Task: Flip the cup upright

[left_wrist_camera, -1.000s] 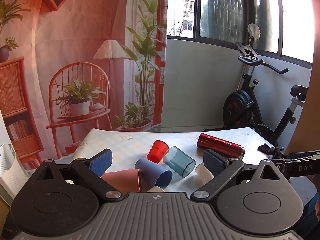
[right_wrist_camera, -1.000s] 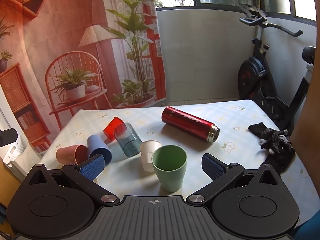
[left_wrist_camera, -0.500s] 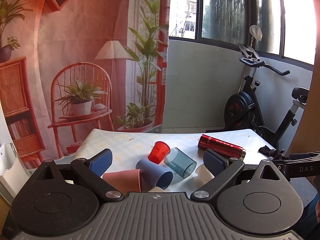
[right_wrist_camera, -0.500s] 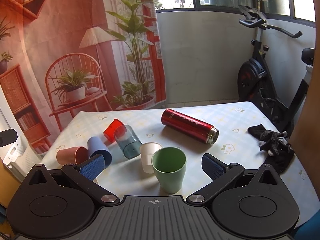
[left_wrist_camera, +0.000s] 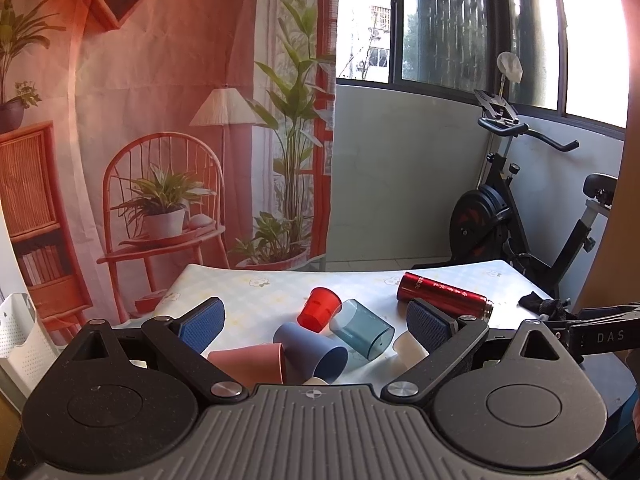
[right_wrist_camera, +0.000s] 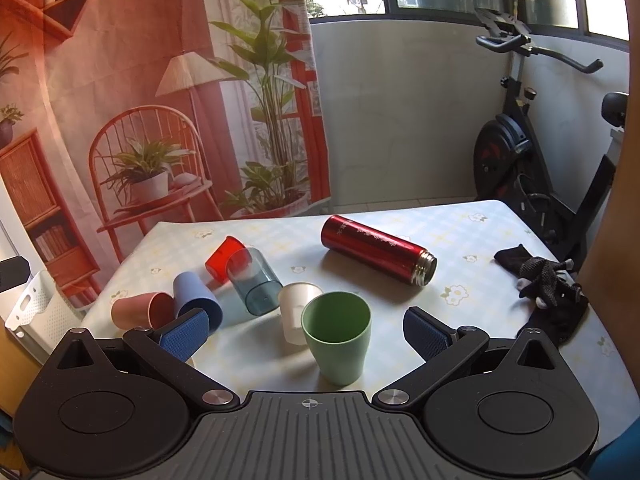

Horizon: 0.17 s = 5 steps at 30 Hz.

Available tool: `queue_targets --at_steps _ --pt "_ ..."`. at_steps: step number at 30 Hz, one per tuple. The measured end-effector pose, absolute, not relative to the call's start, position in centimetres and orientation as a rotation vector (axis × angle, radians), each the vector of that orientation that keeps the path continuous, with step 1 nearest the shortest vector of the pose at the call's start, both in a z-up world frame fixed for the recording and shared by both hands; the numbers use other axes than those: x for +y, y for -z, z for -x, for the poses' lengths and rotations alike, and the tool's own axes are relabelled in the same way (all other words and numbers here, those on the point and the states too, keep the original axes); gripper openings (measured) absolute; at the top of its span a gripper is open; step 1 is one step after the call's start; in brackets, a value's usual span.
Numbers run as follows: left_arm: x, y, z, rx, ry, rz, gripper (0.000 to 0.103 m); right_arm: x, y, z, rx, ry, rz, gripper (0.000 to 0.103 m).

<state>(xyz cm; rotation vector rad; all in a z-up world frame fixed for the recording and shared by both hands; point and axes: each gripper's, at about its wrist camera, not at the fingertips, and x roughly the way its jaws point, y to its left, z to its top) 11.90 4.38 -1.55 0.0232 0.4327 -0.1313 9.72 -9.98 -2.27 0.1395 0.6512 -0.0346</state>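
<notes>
A green cup [right_wrist_camera: 337, 342] stands upright on the table, between the open fingers of my right gripper [right_wrist_camera: 306, 330], which is empty. A white cup [right_wrist_camera: 298, 312] stands behind it. A pink cup [right_wrist_camera: 138, 310], a blue cup [right_wrist_camera: 196, 300], a clear teal cup [right_wrist_camera: 253, 282] and a red cup [right_wrist_camera: 224, 258] lie on their sides. In the left wrist view the pink cup [left_wrist_camera: 248, 362], blue cup [left_wrist_camera: 312, 350], teal cup [left_wrist_camera: 362, 334] and red cup [left_wrist_camera: 319, 309] lie just ahead of my open, empty left gripper [left_wrist_camera: 314, 324].
A red flask [right_wrist_camera: 376, 248] lies on its side at the table's back right. A black glove [right_wrist_camera: 544, 280] lies near the right edge. A white perforated basket [right_wrist_camera: 36, 312] hangs off the left side. An exercise bike [right_wrist_camera: 532, 152] stands behind the table.
Both views have risen and drawn back slightly. The cups have not moved. Both grippers stay open.
</notes>
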Motion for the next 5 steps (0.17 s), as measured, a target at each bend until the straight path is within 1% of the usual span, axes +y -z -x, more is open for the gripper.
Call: queue_targets --at_steps 5 --pt "4.45 1.56 -11.94 0.425 0.131 -0.026 0.099 -9.98 2.28 -9.71 0.651 0.035 -0.14 0.103"
